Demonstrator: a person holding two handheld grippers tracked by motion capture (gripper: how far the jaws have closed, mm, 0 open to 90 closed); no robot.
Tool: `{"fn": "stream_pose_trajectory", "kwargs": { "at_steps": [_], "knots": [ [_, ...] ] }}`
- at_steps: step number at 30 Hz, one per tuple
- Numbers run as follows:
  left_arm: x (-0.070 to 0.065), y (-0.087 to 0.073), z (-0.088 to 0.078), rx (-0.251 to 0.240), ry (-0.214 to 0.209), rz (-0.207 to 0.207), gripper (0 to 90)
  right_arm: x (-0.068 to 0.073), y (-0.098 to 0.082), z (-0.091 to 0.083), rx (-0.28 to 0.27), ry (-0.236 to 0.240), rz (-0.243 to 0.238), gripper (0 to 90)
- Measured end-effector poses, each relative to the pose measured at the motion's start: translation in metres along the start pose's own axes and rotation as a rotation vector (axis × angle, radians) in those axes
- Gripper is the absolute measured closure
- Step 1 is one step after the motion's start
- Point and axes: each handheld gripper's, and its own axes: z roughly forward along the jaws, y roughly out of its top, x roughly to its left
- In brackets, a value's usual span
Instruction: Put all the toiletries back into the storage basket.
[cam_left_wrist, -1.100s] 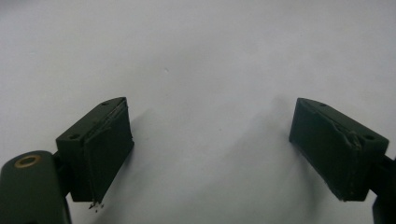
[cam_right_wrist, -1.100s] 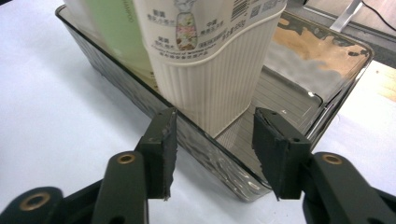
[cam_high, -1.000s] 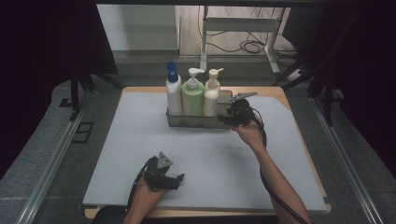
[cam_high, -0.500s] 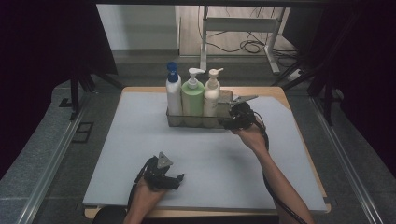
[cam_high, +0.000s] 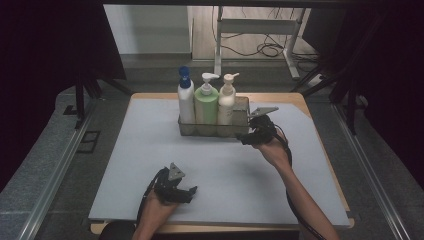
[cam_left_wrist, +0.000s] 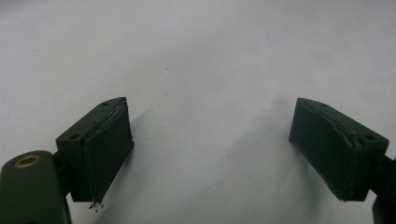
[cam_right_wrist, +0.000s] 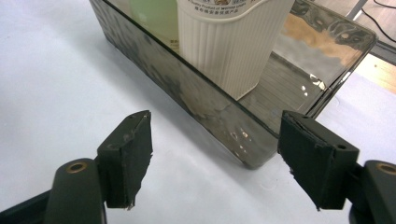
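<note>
A clear smoky tray stands at the back of the grey mat. It holds a white bottle with a blue pump, a green bottle and a cream bottle. My right gripper hovers low at the tray's front right corner. Its jaws have just been opening. In the right gripper view the tray's corner lies between the open right gripper, and neither pad touches it. The ribbed cream bottle stands just behind the tray wall. My left gripper rests near the front edge, and in its own view the left gripper is open over bare mat.
The tray's right end beside the cream bottle holds nothing. The wooden table edge shows past the mat on the right. Beyond the table stand a metal frame and floor cables.
My right hand has drawn back a little from the tray toward the near right. The left hand has kept still.
</note>
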Motion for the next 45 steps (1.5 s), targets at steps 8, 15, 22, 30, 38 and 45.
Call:
{"fn": "stream_pose_trajectory", "kwargs": {
  "at_steps": [8, 15, 22, 30, 38, 45],
  "knots": [
    [0.000, 0.000, 0.000, 0.002, 0.000, 0.000, 12.6, 0.004, -0.006, -0.010, -0.007, 0.016, -0.011, 22.9],
    [0.000, 0.000, 0.000, 0.001, 0.000, 0.000, 12.6, 0.006, -0.012, -0.016, -0.002, 0.017, -0.017, 18.8],
    [0.000, 0.000, 0.000, 0.000, 0.000, -0.001, 12.6, 0.005, -0.020, -0.022, 0.011, 0.010, -0.007, 14.0],
    [0.000, 0.000, 0.000, 0.001, 0.000, 0.000, 12.6, 0.006, -0.028, -0.028, 0.035, 0.018, -0.039, 9.8],
    [0.000, 0.000, 0.000, 0.001, 0.000, 0.000, 12.6, 0.006, -0.039, -0.037, 0.044, 0.010, -0.051, 4.4],
    [0.000, 0.000, 0.000, 0.000, 0.001, 0.000, 12.6, 0.004, -0.051, -0.045, 0.055, 0.004, -0.057, 1.9]
  ]
}}
